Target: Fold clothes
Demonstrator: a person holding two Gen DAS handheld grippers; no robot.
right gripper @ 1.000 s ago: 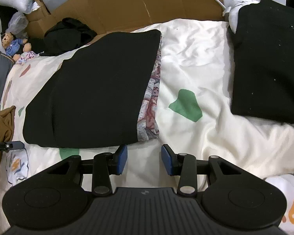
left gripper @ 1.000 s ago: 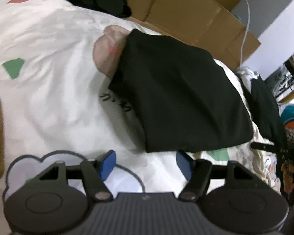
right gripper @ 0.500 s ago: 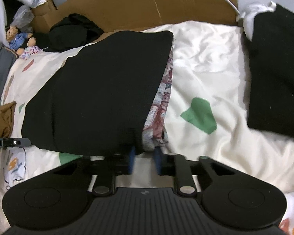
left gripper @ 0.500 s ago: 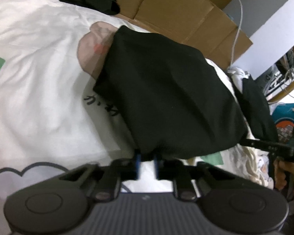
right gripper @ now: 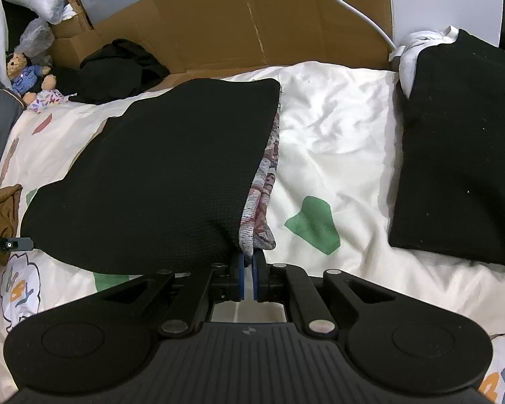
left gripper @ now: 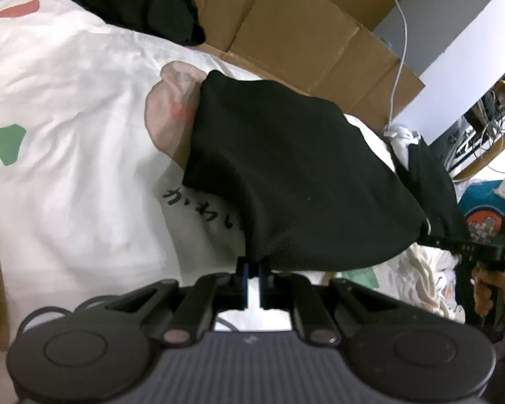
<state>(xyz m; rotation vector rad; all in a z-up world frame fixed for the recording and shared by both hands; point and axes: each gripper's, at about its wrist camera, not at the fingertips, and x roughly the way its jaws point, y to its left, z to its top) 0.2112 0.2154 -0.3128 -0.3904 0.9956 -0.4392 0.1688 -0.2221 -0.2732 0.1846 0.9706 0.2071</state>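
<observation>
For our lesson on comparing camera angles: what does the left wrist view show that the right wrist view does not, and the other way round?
Only the left wrist view shows black Japanese lettering printed on the white bedsheet. Only the right wrist view shows a teddy bear and a second folded black garment. Both share the black garment being folded: the left tongs and right tongs are each shut on a near corner, with brown cardboard behind.

White bed cover (right gripper: 336, 141) printed with green and red patches filling the frame, flattened brown cardboard (right gripper: 252, 17) along the top edge, pale grey wall (left gripper: 468, 47) at upper right, white cable (left gripper: 399, 50) hanging down it, teddy bear (right gripper: 25, 72) at upper left
</observation>
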